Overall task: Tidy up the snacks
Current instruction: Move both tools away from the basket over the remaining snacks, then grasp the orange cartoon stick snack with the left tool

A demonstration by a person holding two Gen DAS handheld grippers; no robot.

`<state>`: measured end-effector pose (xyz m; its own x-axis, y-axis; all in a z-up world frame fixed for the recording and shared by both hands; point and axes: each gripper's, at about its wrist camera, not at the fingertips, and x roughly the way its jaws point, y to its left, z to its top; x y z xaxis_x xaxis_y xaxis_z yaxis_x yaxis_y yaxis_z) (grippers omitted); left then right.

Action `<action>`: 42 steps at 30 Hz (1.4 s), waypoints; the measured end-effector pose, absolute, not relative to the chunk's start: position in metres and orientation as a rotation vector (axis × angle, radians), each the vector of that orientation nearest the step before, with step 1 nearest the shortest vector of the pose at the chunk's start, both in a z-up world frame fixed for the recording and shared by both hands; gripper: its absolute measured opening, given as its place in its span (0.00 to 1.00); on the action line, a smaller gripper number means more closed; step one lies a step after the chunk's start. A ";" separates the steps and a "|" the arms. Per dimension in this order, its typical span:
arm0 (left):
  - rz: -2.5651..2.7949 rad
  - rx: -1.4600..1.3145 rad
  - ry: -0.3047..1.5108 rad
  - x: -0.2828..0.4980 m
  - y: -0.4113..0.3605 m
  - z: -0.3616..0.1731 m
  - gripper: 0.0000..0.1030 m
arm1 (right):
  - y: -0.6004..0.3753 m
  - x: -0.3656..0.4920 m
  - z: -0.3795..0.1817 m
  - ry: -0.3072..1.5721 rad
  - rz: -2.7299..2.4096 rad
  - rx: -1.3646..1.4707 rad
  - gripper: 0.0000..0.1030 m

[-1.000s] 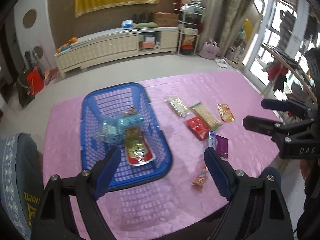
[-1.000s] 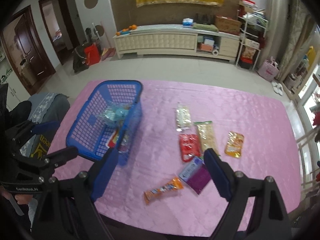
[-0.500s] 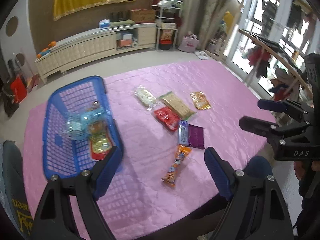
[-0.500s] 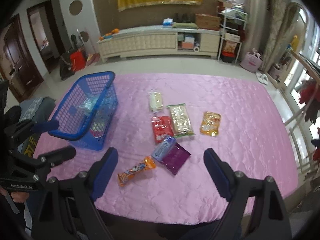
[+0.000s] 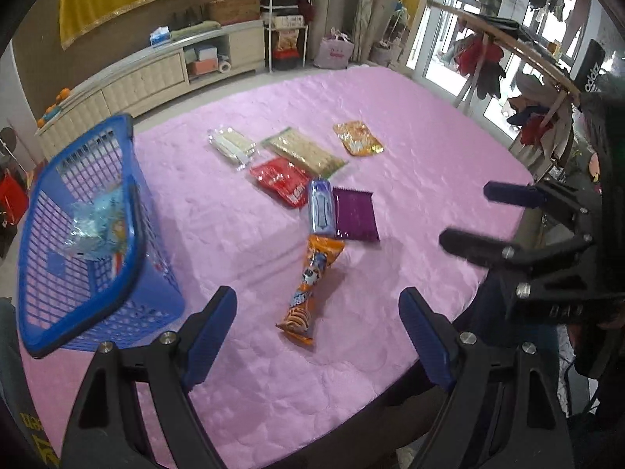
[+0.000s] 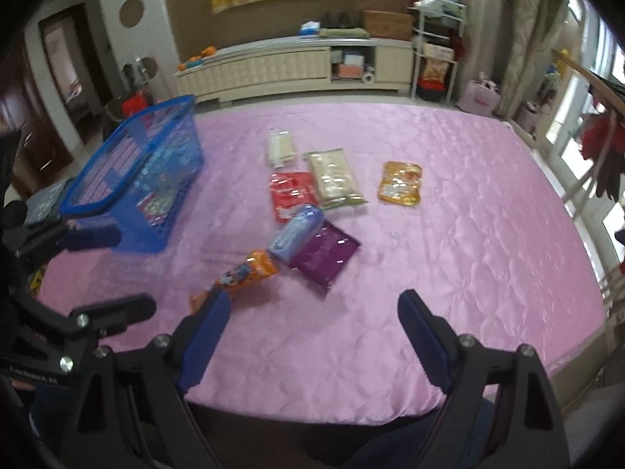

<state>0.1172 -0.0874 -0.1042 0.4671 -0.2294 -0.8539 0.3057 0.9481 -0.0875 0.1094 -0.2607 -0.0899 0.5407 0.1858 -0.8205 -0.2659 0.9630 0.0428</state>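
Left claw (image 5: 317, 326): released, holding nothing.
Right claw (image 6: 314, 322): released, holding nothing.
Orange snack (image 5: 312, 281): near the counter's (image 5: 410, 125) front edge, just ahead of the left claw's gap.
Blue basket (image 5: 133, 211): left edge, holding snacks.

- We see bare pink tablecloth (image 6: 449, 215) along the near edge and the whole right side, open for passage.
- The blue basket (image 5: 78, 234) walls off the left.
- The snack packets cluster mid-table, the orange tube packet (image 5: 310, 281) nearest us, touching the blue packet (image 5: 321, 211) beyond it.
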 end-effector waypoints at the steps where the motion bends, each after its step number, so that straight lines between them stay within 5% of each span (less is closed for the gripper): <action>1: -0.326 0.084 1.039 0.119 -0.088 -0.108 0.81 | -0.264 0.112 -0.093 0.964 0.252 -0.086 0.87; 12: -0.363 0.151 1.130 0.153 -0.107 -0.162 0.76 | -0.273 0.134 -0.138 1.039 0.230 -0.040 0.87; 31: -0.303 0.108 1.238 0.170 -0.105 -0.203 0.15 | -0.277 0.142 -0.165 1.104 0.241 -0.020 0.87; 42: -0.267 0.055 1.106 0.156 -0.097 -0.147 0.14 | -0.270 0.150 -0.134 1.039 0.289 -0.091 0.87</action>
<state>0.1561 -0.0969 -0.1475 0.4194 -0.1861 -0.8885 0.2402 0.9666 -0.0891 0.1499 -0.2701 -0.1341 0.4731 0.1932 -0.8596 -0.2784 0.9584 0.0622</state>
